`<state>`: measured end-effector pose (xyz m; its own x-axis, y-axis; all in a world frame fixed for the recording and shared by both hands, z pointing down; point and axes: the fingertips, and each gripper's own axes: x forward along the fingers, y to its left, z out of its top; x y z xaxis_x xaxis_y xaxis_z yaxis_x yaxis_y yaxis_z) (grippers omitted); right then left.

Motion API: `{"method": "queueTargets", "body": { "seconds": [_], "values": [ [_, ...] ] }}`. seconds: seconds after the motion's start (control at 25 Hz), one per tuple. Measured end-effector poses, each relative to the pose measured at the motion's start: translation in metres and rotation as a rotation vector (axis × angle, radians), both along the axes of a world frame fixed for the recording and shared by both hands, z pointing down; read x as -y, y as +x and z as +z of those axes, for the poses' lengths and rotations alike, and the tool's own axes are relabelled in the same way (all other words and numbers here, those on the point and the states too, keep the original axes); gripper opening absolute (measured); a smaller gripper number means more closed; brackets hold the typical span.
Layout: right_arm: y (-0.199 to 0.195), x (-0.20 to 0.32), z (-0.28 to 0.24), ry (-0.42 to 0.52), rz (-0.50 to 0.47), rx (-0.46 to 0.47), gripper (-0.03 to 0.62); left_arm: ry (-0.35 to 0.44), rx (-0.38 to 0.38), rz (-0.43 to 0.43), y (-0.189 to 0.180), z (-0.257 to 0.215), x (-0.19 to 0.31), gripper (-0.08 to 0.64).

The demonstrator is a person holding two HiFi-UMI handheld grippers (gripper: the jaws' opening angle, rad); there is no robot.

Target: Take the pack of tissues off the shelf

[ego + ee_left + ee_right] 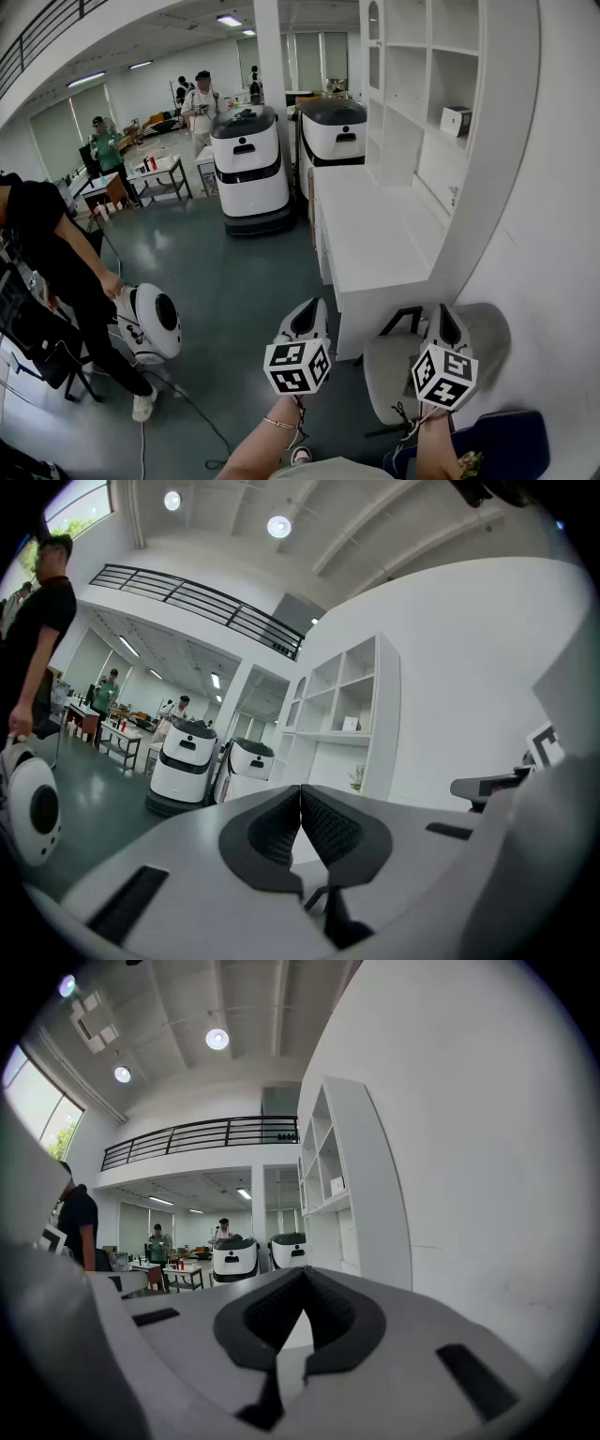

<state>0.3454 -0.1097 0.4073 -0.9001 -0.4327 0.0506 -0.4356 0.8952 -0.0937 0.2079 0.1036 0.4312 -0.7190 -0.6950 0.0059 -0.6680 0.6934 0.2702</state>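
Both claws are closed on nothing: the left claw (pixel 307 309) and the right claw (pixel 442 314) hang low, well apart from the white shelf (pixel 506 141). The pack of tissues (pixel 455 120), likely the small white box, sits in a cubby above the white surface (pixel 370 234). The approach looks barely begun; next, one claw must rise, open and reach it.

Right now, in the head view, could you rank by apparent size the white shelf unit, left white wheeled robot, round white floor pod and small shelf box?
1. white shelf unit
2. left white wheeled robot
3. round white floor pod, nearer the camera
4. small white shelf box
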Motion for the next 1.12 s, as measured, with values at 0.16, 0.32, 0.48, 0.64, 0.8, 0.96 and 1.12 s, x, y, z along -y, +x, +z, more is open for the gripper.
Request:
{"method": "queueTargets", "body": {
  "seconds": [0.16, 0.32, 0.48, 0.64, 0.8, 0.96, 1.12],
  "values": [
    [-0.001, 0.001, 0.001, 0.003, -0.004, -0.001, 0.003, -0.003, -0.002, -0.004, 0.000, 0.002, 0.002, 0.018],
    [-0.001, -0.004, -0.001, 0.015, -0.017, 0.001, 0.003, -0.004, 0.000, -0.008, 0.002, 0.001, -0.001, 0.018],
    [-0.004, -0.013, -0.002, 0.024, -0.035, 0.027, 0.006, -0.003, -0.001, -0.011, 0.003, 0.001, -0.007, 0.018],
    [-0.008, -0.022, 0.000, 0.021, -0.047, 0.020, 0.047, -0.004, -0.002, -0.016, 0.001, 0.001, -0.015, 0.018],
    [-0.015, -0.031, 0.002, 0.017, -0.055, 0.020, 0.134, -0.003, -0.007, -0.027, -0.007, 0.004, -0.028, 0.018],
    [-0.024, -0.037, 0.003, 0.013, -0.043, 0.021, 0.211, -0.006, -0.008, -0.035, -0.019, 0.005, -0.042, 0.018],
    [-0.038, -0.044, 0.006, 0.007, -0.022, 0.024, 0.314, -0.013, -0.003, -0.036, -0.036, 0.007, -0.058, 0.018]
  ]
}}
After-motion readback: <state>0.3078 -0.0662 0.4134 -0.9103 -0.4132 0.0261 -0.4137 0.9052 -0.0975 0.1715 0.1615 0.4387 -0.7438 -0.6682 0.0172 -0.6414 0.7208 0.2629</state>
